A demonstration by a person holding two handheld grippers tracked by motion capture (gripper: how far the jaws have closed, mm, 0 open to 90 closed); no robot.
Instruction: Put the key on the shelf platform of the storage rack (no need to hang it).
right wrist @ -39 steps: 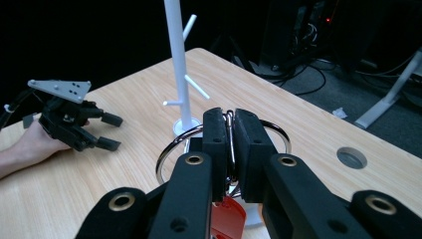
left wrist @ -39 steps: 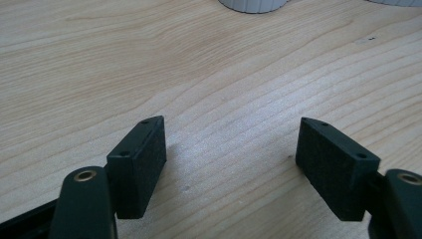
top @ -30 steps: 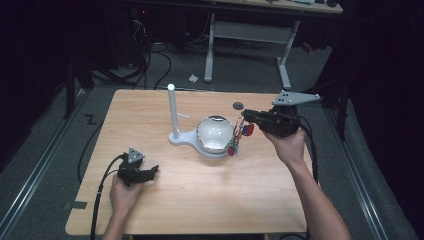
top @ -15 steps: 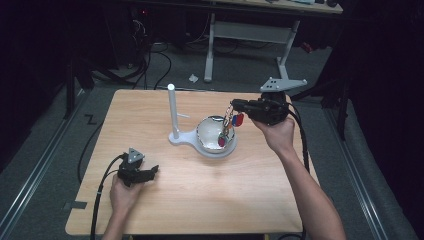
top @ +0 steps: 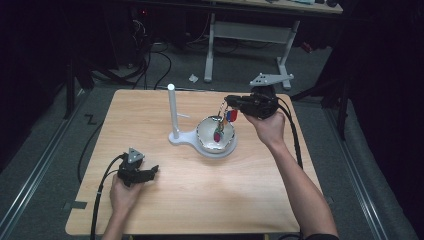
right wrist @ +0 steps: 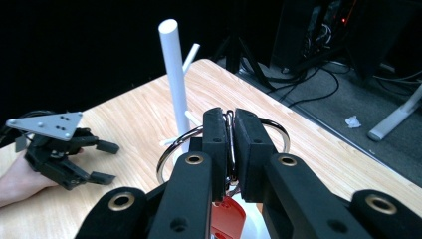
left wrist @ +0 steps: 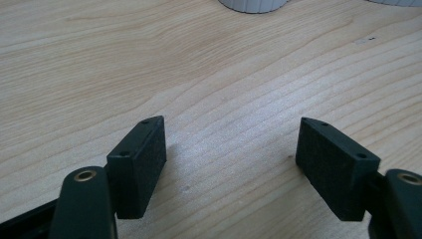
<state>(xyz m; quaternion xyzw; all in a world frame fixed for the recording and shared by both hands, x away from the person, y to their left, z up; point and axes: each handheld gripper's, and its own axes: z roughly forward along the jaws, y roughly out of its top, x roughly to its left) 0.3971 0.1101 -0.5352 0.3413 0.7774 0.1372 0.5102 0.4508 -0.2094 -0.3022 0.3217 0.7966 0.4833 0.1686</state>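
Note:
A metal key ring (right wrist: 168, 151) with red and blue tags (top: 230, 116) hangs from my right gripper (top: 229, 103), which is shut on the ring above the white bowl (top: 205, 141). In the right gripper view the two jaws pinch the ring (right wrist: 229, 119), and a red tag (right wrist: 226, 219) dangles below them. Left of the bowl a white post (top: 172, 111) with short pegs stands on the same base; it also rises just behind the ring (right wrist: 174, 74). My left gripper (top: 150, 172) rests open on the table at the front left, with bare wood between its jaws (left wrist: 231, 144).
The wooden table (top: 200, 200) has bare room in front of and to the right of the bowl. Cables trail from both grippers off the table's edges. A desk frame (top: 250, 40) and floor cables lie beyond the far edge. The left gripper (right wrist: 102, 162) lies far left in the right gripper view.
My right gripper has carried the key ring up and to the left, from beside the bowl to over it. The left gripper has stayed still.

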